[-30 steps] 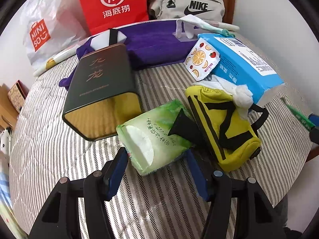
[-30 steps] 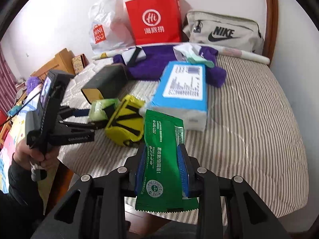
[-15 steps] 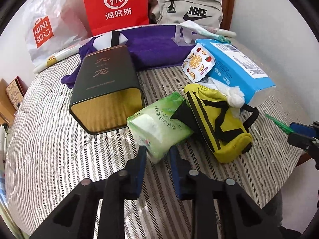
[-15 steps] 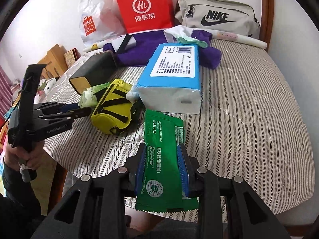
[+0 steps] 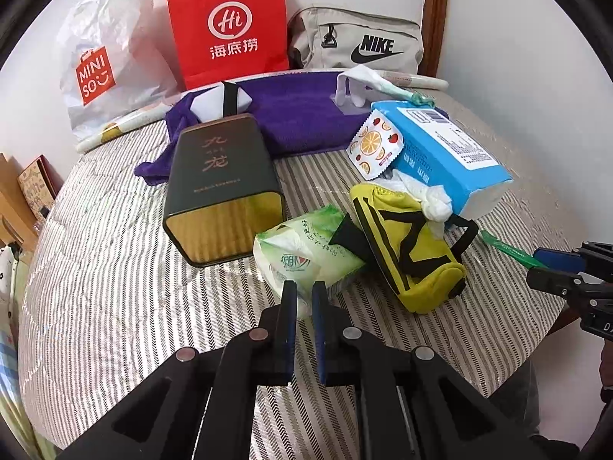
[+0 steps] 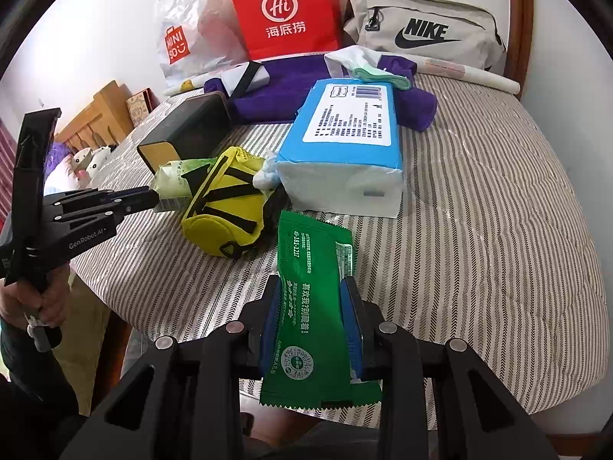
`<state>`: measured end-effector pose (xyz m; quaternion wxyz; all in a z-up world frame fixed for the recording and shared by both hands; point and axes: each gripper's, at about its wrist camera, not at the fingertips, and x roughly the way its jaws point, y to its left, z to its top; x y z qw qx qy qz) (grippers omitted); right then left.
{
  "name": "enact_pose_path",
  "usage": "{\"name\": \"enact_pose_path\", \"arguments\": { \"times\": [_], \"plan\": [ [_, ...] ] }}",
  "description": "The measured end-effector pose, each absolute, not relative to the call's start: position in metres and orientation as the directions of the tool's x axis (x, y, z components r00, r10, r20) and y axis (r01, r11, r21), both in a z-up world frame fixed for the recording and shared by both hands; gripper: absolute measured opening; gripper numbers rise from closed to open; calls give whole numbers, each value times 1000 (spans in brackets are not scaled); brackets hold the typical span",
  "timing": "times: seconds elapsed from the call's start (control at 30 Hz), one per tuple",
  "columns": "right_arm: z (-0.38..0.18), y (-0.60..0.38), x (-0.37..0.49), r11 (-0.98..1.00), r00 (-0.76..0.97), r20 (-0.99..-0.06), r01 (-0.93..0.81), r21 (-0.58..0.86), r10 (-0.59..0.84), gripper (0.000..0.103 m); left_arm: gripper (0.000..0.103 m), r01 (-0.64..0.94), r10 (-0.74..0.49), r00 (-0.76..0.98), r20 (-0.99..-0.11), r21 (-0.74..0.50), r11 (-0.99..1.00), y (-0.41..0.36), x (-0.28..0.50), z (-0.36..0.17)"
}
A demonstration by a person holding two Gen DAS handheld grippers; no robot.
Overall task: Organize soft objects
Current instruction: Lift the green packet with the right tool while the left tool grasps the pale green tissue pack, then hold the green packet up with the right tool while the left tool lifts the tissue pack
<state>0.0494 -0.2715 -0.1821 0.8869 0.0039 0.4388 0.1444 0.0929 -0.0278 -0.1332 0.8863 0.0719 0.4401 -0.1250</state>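
Observation:
A light green tissue pack (image 5: 306, 253) lies on the striped tablecloth (image 5: 115, 268) beside a yellow pouch with black straps (image 5: 406, 253). My left gripper (image 5: 304, 287) is shut, its blue pads pinching the pack's near end. The right wrist view shows the same grip from the side, left gripper (image 6: 153, 199) on the pack (image 6: 172, 180). My right gripper (image 6: 312, 283) is shut on a dark green flat packet (image 6: 314, 306), held over the table's front edge. A big blue tissue pack (image 6: 345, 126) lies behind the pouch (image 6: 226, 207).
A dark tin (image 5: 222, 176) lies on its side left of the pack. A purple towel (image 5: 306, 115) and fruit-print sachet (image 5: 377, 143) lie behind. A red paper bag (image 5: 230, 27), white plastic bag (image 5: 99, 57) and grey Nike bag (image 5: 360, 46) line the wall. A hand (image 6: 42, 299) holds the left gripper.
The left jaws went from wide open around the green tissue pack to pinched on its near end, and the gripper drew back a little. The right gripper kept its hold on the green packet.

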Motion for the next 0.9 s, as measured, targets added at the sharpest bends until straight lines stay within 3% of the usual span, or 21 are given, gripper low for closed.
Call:
{"name": "enact_pose_path", "arguments": {
  "times": [0.27, 0.7, 0.9],
  "plan": [
    [-176, -271, 46, 957, 586, -766, -261, 131, 264, 31, 8, 277, -157, 611, -776, 24, 961, -24, 84, -119],
    [-153, -270, 37, 951, 631, -721, -279, 135, 288, 30, 4, 256, -225, 640, -735, -72, 964, 3, 79, -91],
    [-148, -270, 34, 944, 637, -708, -297, 142, 306, 30, 4, 245, -214, 622, -753, -72, 967, 5, 85, -96]
  ]
}}
